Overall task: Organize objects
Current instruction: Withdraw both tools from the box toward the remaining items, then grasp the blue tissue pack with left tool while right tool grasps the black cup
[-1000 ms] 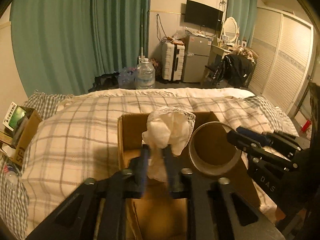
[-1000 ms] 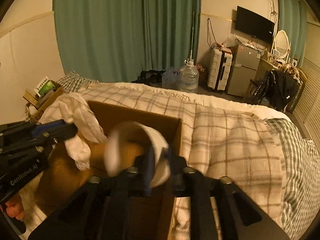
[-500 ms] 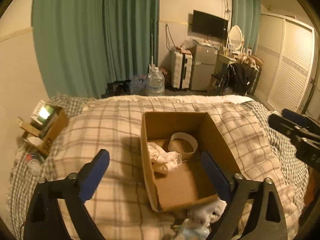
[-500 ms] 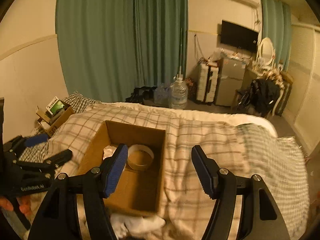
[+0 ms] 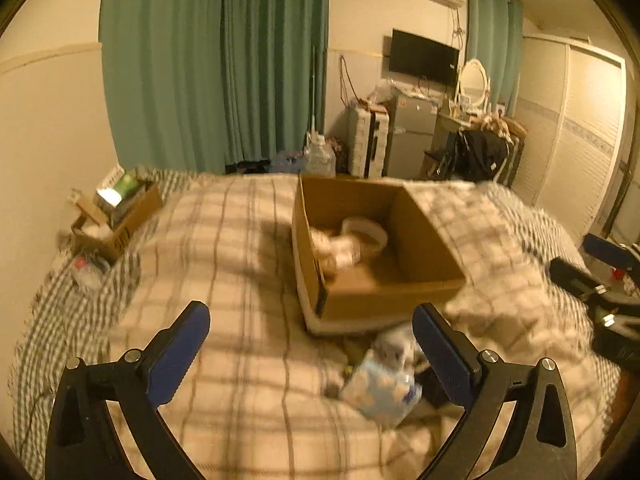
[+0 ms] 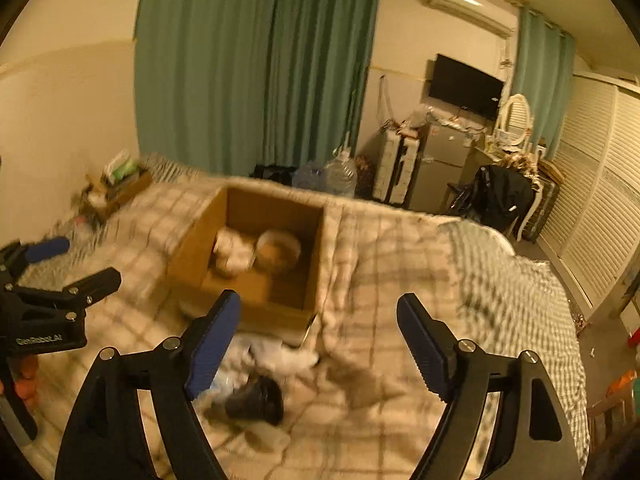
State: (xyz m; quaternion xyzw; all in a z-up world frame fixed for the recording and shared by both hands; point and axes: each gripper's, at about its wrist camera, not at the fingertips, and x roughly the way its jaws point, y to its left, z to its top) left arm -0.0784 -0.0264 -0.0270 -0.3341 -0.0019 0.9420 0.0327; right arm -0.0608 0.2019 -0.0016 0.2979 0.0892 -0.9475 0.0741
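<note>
Since the bed (image 5: 224, 248) with its plaid blanket takes up most of both views, start there: it's the work surface, and the cardboard box (image 5: 424, 240) sits on it toward the far side, open at the top. Inside the box I count 2 things so far, a crumpled white cloth (image 6: 232, 252) on the left and a round ring-shaped container (image 6: 279, 255) just beside it on the right, looks like they touch but motion blur makes it hard to say. So I'd call the job partly done.

What's left is the little pile on the blanket right in front of the box's near wall: a pale blue patterned pack (image 5: 382, 390), some white fabric (image 6: 286, 356) and a dark rounded item (image 6: 254, 400), too blurry to name properly. I'd guess those go in next.

As for the tools, the left gripper (image 5: 310, 354) hovers over the blanket in front of the box, jaws spread wide and holding nothing, with the blue pack sitting between its tips. The right gripper (image 6: 318, 342) is likewise wide open and empty, aimed at the box's near right corner, above the pile.
</note>
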